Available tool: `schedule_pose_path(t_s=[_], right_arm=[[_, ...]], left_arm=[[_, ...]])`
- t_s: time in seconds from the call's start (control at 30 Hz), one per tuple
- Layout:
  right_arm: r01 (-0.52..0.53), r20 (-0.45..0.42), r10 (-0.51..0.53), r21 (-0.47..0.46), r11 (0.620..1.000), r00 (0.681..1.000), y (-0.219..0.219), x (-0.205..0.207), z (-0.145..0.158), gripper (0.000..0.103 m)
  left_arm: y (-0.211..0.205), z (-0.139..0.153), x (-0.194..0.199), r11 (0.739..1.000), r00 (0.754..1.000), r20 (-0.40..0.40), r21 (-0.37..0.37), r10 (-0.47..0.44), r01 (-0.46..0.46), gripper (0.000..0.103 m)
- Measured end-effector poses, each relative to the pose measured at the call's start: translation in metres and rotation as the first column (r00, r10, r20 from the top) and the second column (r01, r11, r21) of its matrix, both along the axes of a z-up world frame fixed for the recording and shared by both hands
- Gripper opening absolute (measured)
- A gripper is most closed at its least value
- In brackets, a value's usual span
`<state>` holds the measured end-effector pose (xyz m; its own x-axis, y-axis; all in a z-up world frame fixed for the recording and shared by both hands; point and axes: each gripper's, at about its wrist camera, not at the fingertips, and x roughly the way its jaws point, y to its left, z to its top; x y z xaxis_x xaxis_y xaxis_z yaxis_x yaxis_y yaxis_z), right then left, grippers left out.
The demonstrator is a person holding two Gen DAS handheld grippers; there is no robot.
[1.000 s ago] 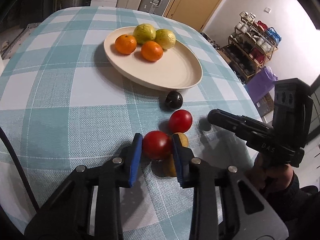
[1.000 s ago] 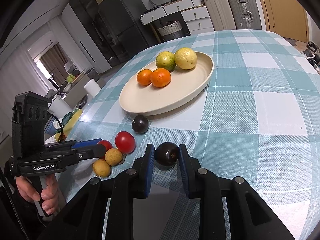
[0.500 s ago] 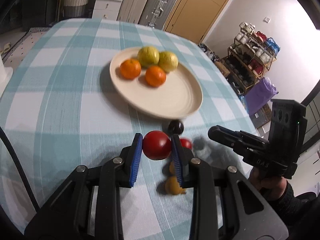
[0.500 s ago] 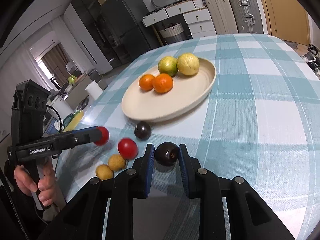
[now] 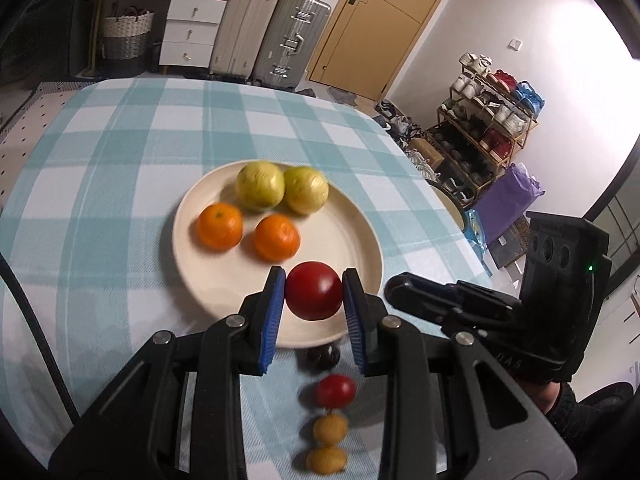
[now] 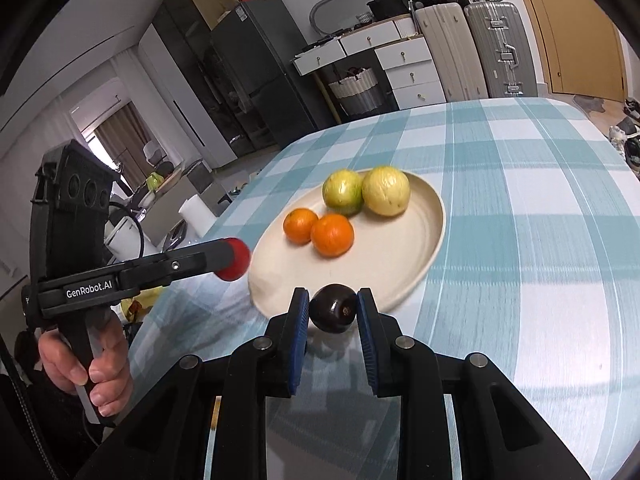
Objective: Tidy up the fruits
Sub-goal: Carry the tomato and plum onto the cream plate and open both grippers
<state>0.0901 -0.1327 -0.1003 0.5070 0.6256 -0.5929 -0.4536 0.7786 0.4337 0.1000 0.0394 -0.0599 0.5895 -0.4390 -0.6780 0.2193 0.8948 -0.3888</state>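
My left gripper [image 5: 314, 298] is shut on a red tomato [image 5: 314, 296] and holds it above the near edge of the cream plate [image 5: 352, 236]. The plate carries two oranges [image 5: 276, 238] and two yellow-green fruits [image 5: 306, 190]. My right gripper [image 6: 333, 310] is shut on a dark purple fruit [image 6: 333, 308], lifted just short of the plate's near rim [image 6: 424, 264]. On the cloth below the left gripper lie another dark fruit [image 5: 323, 357], a second red tomato [image 5: 335, 390] and two small yellow fruits [image 5: 330, 429]. The left gripper also shows in the right wrist view [image 6: 232, 258].
The table has a teal and white checked cloth [image 5: 100, 168]. Suitcases [image 5: 276, 44] and drawers stand beyond the far edge. A shoe rack [image 5: 488, 120] stands off the right side.
Both grippers have lifted their fruit off the cloth and moved toward the plate. The red tomato now hangs over the plate's near edge; the dark fruit is near the rim.
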Motion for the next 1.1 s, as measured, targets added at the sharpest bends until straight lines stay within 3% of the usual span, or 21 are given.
schedule_pose_path(t_s=[0.37,1.1], right_arm=[[0.012,0.004,-0.012,0.015,1.000,1.000,-0.002,0.035,0.007,0.025],[0.038,-0.020,-0.038,-0.008,0.999,0.999,-0.008,0.089,-0.008,0.025]], left_arm=[[-0.028,0.001,0.045,0.999,0.999,-0.011,0.004,-0.047,0.047,0.026],[-0.054,-0.032,0.101,0.996,0.992,-0.090,0.003,-0.088,0.088,0.026]])
